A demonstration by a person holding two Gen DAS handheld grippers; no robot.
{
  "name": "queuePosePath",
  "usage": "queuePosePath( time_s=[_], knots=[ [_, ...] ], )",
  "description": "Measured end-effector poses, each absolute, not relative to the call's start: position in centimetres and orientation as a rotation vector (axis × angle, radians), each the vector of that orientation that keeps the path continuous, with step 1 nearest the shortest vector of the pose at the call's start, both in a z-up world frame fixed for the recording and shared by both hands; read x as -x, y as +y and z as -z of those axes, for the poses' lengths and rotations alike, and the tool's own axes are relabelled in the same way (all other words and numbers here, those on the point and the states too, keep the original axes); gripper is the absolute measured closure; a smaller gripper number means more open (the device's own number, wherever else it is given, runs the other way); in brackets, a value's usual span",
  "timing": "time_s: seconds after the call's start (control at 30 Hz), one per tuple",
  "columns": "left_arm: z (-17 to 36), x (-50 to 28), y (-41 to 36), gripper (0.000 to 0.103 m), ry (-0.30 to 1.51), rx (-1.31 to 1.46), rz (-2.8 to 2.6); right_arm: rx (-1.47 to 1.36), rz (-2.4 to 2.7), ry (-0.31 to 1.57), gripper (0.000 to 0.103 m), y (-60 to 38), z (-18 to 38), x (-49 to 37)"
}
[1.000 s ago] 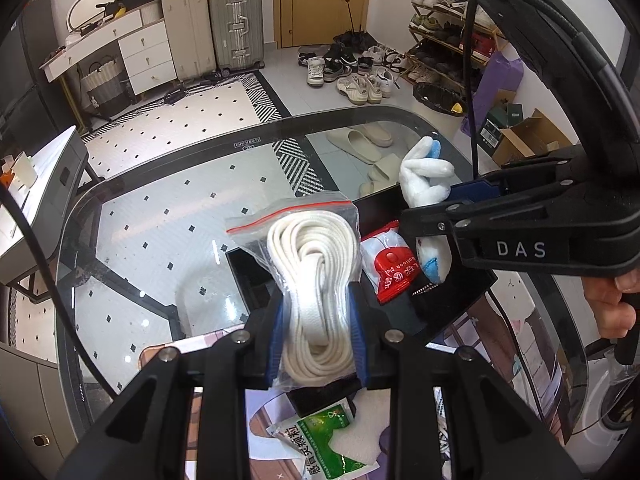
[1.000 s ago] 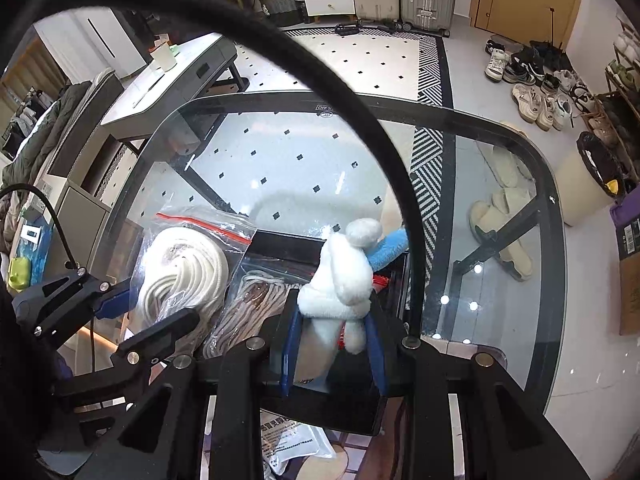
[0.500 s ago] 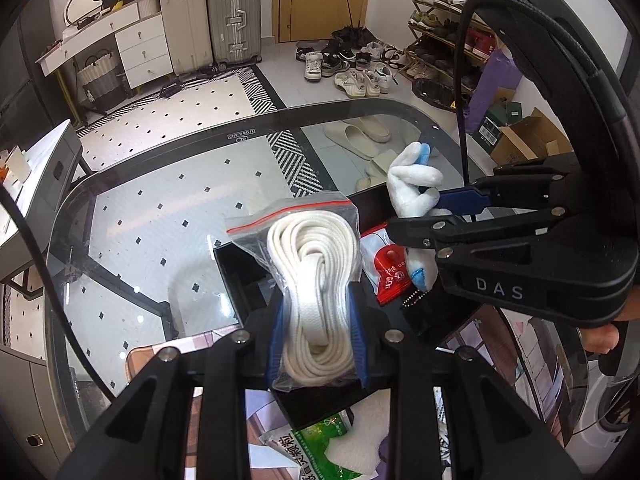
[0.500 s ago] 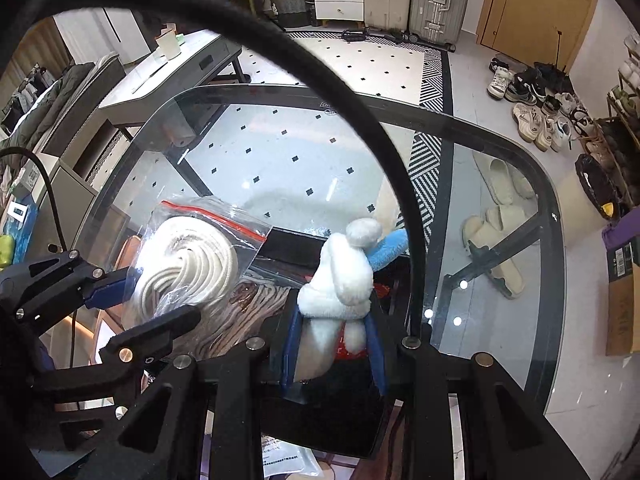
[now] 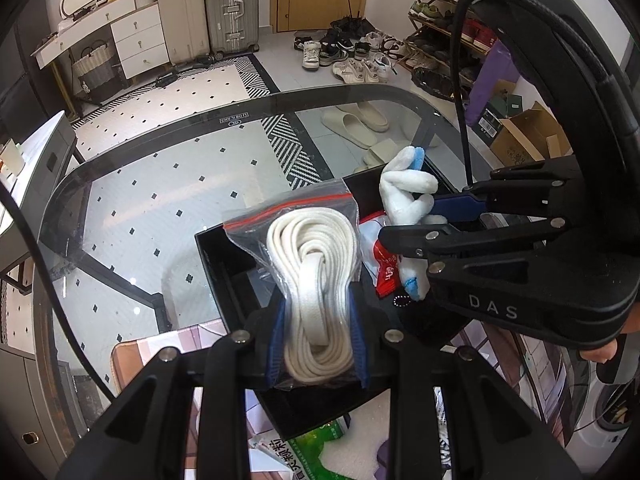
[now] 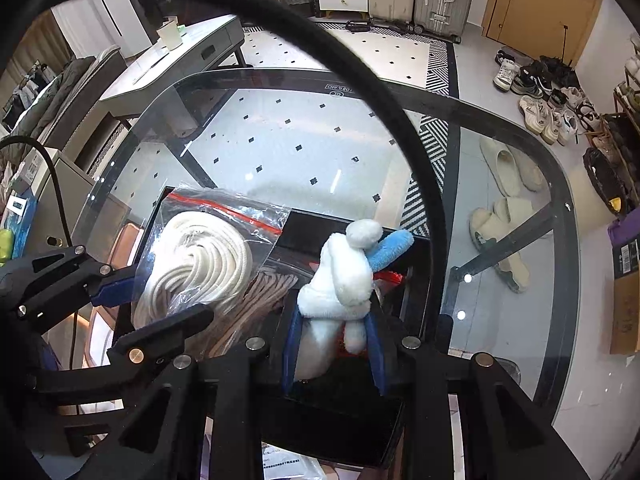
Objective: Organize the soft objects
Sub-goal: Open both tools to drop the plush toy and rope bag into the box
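Note:
My left gripper (image 5: pixel 318 340) is shut on a clear zip bag of coiled white rope (image 5: pixel 314 272) and holds it over a black tray (image 5: pixel 224 256) on the glass table. The bag also shows in the right wrist view (image 6: pixel 200 264). My right gripper (image 6: pixel 334 344) is shut on a white plush toy with a blue ear (image 6: pixel 344 276), held above the tray's right part (image 6: pixel 416 280). The toy also shows in the left wrist view (image 5: pixel 406 196). A red and white packet (image 5: pixel 380 260) and a bag of beige rope (image 6: pixel 256 300) lie in the tray.
The glass table's rim (image 5: pixel 160 132) curves around the far side. A green and white packet (image 5: pixel 316 456) and papers lie at the near edge below the tray. A pink mat (image 5: pixel 132 356) lies at the near left. Shoes and suitcases stand on the floor beyond.
Both grippers have risen slightly with their loads still held. The right gripper and the plush toy have shifted closer to the left gripper over the tray.

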State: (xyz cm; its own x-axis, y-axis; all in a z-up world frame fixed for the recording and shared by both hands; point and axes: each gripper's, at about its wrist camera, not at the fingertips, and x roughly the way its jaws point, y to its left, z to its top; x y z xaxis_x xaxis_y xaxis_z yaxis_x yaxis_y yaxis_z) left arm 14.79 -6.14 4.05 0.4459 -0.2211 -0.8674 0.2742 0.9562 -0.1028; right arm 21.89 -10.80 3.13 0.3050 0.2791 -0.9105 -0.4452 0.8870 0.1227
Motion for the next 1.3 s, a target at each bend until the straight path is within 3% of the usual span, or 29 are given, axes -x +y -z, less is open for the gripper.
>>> queuePosePath(
  time_s=[0.17, 0.23, 0.33, 0.4, 0.5, 0.7, 0.87, 0.9, 0.93, 1.1, 1.3],
  knots=[
    [-4.1, -14.4, -6.4, 0.071, 1.060, -0.068, 0.313, 0.184, -0.482, 1.162, 0.073, -10.6, -3.1, -22.0],
    [-4.3, -14.3, -6.5, 0.059, 1.059, -0.067, 0.314, 0.186, -0.483, 1.161, 0.072, -10.5, -3.1, -21.9],
    [-4.7, -14.0, -6.2, 0.052, 1.048, -0.062, 0.315, 0.193, -0.488, 1.152, 0.066, -10.5, -3.4, -21.6],
    [-5.1, -13.8, -5.9, 0.050, 1.041, -0.056, 0.316, 0.194, -0.492, 1.144, 0.055, -10.7, -3.8, -21.3],
    [-5.7, -13.5, -5.8, 0.047, 1.028, -0.064, 0.314, 0.213, -0.492, 1.113, 0.049, -10.7, -4.6, -20.8],
    [-6.9, -12.7, -5.0, 0.024, 0.997, -0.049, 0.311, 0.203, -0.484, 1.075, 0.028, -11.3, -6.3, -20.0],
    [-7.2, -11.6, -4.3, 0.021, 0.995, -0.060, 0.308, 0.192, -0.476, 1.052, 0.013, -12.0, -7.0, -18.7],
    [-7.2, -11.4, -4.2, 0.008, 0.992, -0.063, 0.306, 0.187, -0.476, 1.049, 0.012, -12.2, -7.1, -18.4],
    [-7.3, -10.9, -4.1, 0.001, 0.984, -0.062, 0.306, 0.184, -0.475, 1.046, 0.010, -12.3, -7.1, -18.0],
    [-7.2, -9.5, -3.6, 0.001, 0.983, -0.041, 0.301, 0.179, -0.463, 1.013, 0.002, -13.0, -7.4, -16.1],
    [-7.0, -7.6, -3.3, 0.000, 0.979, -0.032, 0.287, 0.126, -0.467, 0.972, 0.001, -13.8, -7.8, -14.1]
  ],
)
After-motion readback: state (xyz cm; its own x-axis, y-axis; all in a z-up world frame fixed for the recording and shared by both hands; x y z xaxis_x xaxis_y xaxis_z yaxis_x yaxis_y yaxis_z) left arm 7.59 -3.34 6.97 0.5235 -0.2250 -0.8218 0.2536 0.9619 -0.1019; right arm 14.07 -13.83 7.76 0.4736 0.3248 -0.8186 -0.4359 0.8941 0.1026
